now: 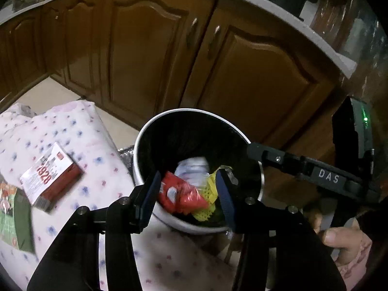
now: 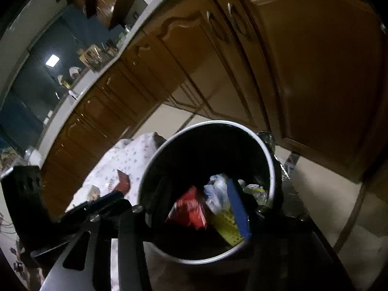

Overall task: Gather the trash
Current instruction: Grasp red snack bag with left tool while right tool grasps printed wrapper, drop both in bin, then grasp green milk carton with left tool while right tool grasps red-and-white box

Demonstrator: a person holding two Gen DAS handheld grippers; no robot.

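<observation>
A round black bin with a pale rim point(image 1: 145, 131) stands beside the cloth-covered table. Inside it lie a red wrapper point(image 1: 179, 194), a yellow wrapper point(image 1: 209, 189) and a crumpled white-blue wrapper point(image 1: 194, 169). My left gripper point(image 1: 189, 194) is open above the bin mouth, its fingers empty. My right gripper point(image 2: 203, 208) is also open over the bin point(image 2: 206, 125), with the red wrapper point(image 2: 191, 208) and yellow wrapper point(image 2: 225, 223) below it. The right gripper's body shows in the left wrist view point(image 1: 327, 177).
A red-and-white box marked 1920 point(image 1: 51, 177) and a green packet point(image 1: 14, 218) lie on the flowered tablecloth point(image 1: 84, 133) at left. Brown wooden cabinet doors point(image 1: 254, 77) stand close behind the bin, under a grey counter edge point(image 1: 327, 48). Pale floor tiles point(image 2: 327, 194) show at right.
</observation>
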